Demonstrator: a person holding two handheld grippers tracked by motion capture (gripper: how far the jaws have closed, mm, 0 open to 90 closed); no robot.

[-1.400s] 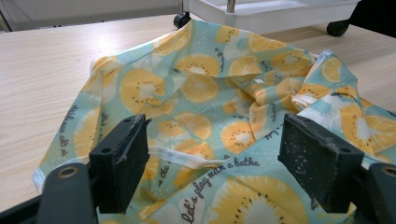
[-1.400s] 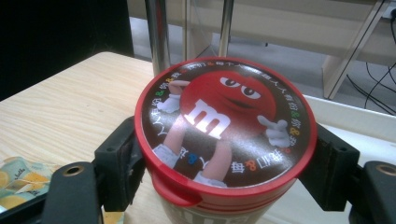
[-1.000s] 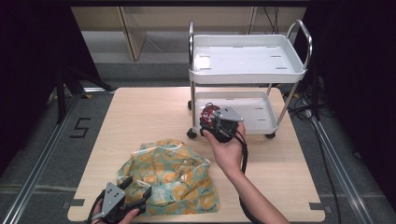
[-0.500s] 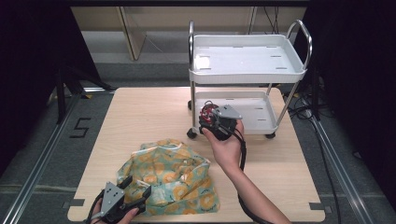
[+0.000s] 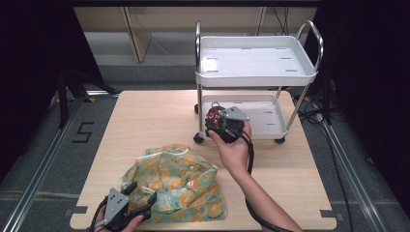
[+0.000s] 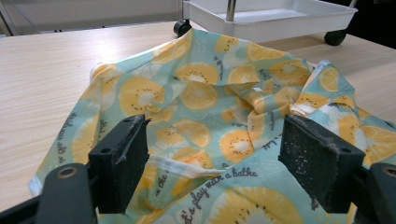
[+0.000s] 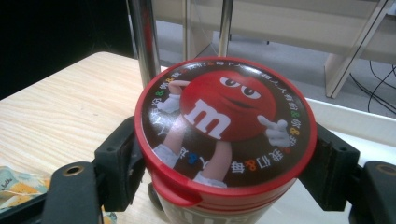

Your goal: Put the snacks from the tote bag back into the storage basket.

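At the near edge of the counter (image 5: pixel 159 111), the left hand-held gripper (image 5: pixel 140 203) rests low with its 2 black jaws spread wide apart, gripping nothing. In the left gripper view the jaws stand on either side of a rumpled cloth (image 6: pixel 224 112) printed with orange and kiwi slices on pale teal, and the fabric lies between and beneath them. The cloth lies crumpled in a loose heap on the near left part of the counter, its front hem reaching the left hand-held gripper's jaws.

Farther in, toward the middle of the counter, the person's right hand (image 5: pixel 234 152) lifts the right hand-held gripper (image 5: pixel 212 121) above the wood. Its 2 jaws are closed on a round candy tub (image 7: pixel 224 140) with a red rim and a brown lid showing a red cartoon character; in the right gripper view 1 jaw presses each side of the tub just under the lid. The tub is held in the air right by the front left leg of the cart, close to the lower shelf.

Beyond it stands a white 2-tier cart (image 5: pixel 256 79) with chrome posts and small black wheels, set on the far right part of the counter. Both of its trays look bare.
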